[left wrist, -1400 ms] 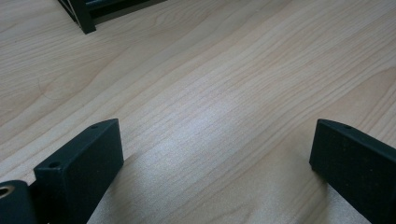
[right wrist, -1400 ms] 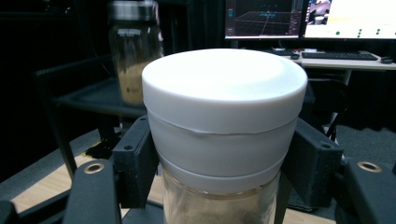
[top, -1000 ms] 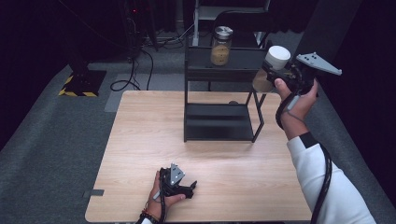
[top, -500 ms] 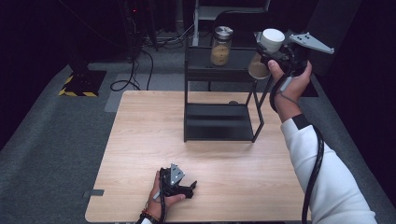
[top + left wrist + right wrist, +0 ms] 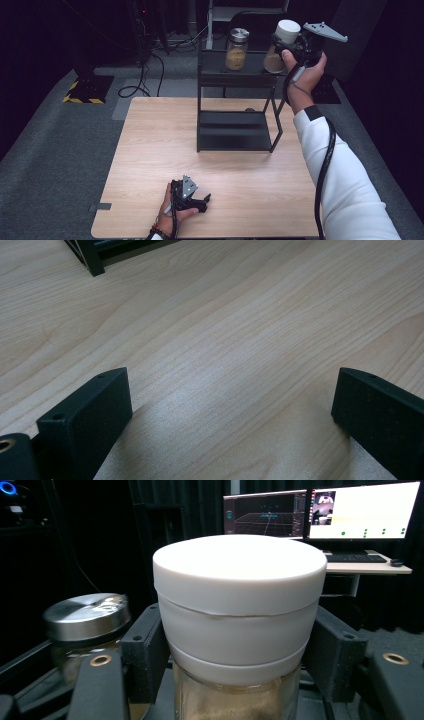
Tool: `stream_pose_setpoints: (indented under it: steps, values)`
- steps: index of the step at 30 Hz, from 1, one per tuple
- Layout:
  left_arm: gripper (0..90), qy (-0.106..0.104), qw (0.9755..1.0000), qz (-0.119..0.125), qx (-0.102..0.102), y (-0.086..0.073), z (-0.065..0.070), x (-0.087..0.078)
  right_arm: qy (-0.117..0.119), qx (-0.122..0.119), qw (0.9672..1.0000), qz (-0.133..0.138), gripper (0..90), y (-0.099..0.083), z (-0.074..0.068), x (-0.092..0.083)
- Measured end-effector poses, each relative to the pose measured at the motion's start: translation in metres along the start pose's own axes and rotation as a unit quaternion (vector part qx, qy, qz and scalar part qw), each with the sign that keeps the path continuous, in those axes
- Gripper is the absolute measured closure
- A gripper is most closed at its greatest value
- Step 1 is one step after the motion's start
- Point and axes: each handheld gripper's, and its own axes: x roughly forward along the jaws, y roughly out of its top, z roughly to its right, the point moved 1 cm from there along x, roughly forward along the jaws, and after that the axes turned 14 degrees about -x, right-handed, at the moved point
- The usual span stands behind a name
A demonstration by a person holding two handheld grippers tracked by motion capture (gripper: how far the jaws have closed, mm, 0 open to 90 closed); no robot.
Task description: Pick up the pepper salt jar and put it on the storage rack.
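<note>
White-lidded jar (image 5: 237, 625) is clamped in the right tongs (image 5: 289, 46), jaws pressing both sides of the lid skirt just above the glass. In the high view it sits at the right end of the black rack's (image 5: 235, 100) top shelf; whether the base touches the shelf, cannot tell. Glass body, tan powdery fill low inside. Judged rigid, breakable, moderately heavy; glass likely slick, so the wide plastic lid band is the better hold, provided the lid is screwed tight, otherwise it could twist or lift off. A faint seam runs around the lid. Second jar with a metal lid (image 5: 237, 49) stands just beside it on the same shelf, close enough to be knocked.

Left tongs (image 5: 192, 199) rest on the counter (image 5: 150, 150) near the front edge, jaws wide apart, nothing between them, light wood grain showing.

Counter is pale wood, flat, rack at its back. Grey carpet floor (image 5: 60, 145) around it, cables, dark room; lit monitors (image 5: 320, 512) on a desk behind the rack.
</note>
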Motion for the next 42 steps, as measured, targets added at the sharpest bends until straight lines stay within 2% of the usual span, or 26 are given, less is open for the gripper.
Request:
stream_pose_setpoints:
  steps: [20, 26, 35, 36, 37, 39, 42]
  values:
    - [2.8, 0.0, 1.0, 0.0, 0.0, 0.0, 0.0, 0.0, -0.004, 0.001, 0.9997, -0.024, 33.9, -0.002, 0.005, 0.037]
    - [2.8, -0.001, 1.0, 0.0, 0.001, 0.0, 0.0, 0.0, -0.006, -0.016, 0.9997, -0.02, 33.9, -0.004, 0.0, 0.038]
    - [2.8, 0.0, 1.0, 0.0, 0.0, 0.0, 0.0, 0.0, -0.011, -0.009, 0.9997, -0.019, 33.1, -0.005, -0.003, 0.038]
    - [2.8, 0.0, 1.0, 0.0, 0.0, 0.0, 0.0, 0.0, -0.014, -0.014, 0.9996, -0.019, 31.9, -0.004, -0.004, 0.038]
    - [2.8, 0.0, 1.0, 0.0, 0.0, 0.0, 0.0, 0.0, -0.017, -0.01, 0.9997, -0.011, 26.2, -0.006, -0.004, 0.038]
    - [2.8, 0.0, 1.0, 0.0, -0.001, 0.0, 0.0, 0.0, -0.016, -0.011, 0.9998, -0.01, 23.1, -0.006, -0.003, 0.038]
    - [2.8, 0.0, 1.0, 0.0, -0.001, 0.0, 0.0, 0.0, -0.003, -0.012, 0.9999, -0.001, 18.0, -0.007, 0.002, 0.036]
